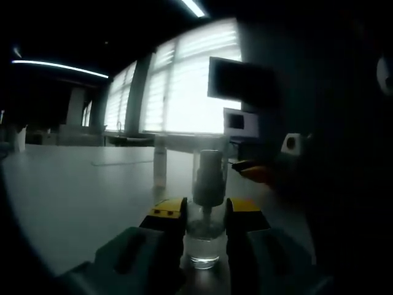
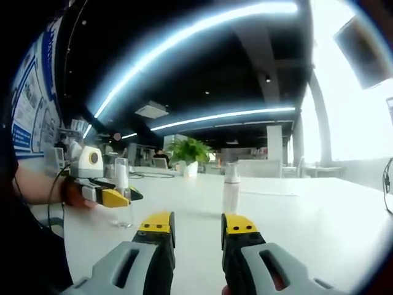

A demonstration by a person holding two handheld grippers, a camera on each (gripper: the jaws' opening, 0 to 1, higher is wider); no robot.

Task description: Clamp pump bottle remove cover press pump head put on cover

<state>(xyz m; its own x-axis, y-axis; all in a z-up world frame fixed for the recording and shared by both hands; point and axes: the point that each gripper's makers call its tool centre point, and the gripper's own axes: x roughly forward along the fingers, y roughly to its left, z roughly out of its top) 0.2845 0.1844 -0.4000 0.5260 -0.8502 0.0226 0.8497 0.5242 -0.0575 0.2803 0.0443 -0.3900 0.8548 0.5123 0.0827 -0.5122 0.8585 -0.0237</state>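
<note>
The left tool [image 1: 206, 215] grips a clear pump bottle [image 1: 204, 236] standing on the white worktop [image 1: 73, 190], its yellow-tipped jaws closed on the glass body below the transparent cover [image 1: 207, 175]. Beyond the bottle, farther along the worktop, stands a second small white bottle [image 1: 159, 166]. The right tool [image 2: 198, 228] hovers beside the bottle, released, holding nothing. Wall posters [image 2: 27, 110] behind the bottle carry writing too small to read.

pump bottle [image 1: 204, 236]: small, clear glass or plastic body, upright on white table [image 1: 73, 184], clamped between left gripper [image 1: 205, 216] jaws. pump head [image 1: 207, 178] under transparent cover, still on. second pale upright bottle [image 2: 231, 190] stands apart on the table.
</note>
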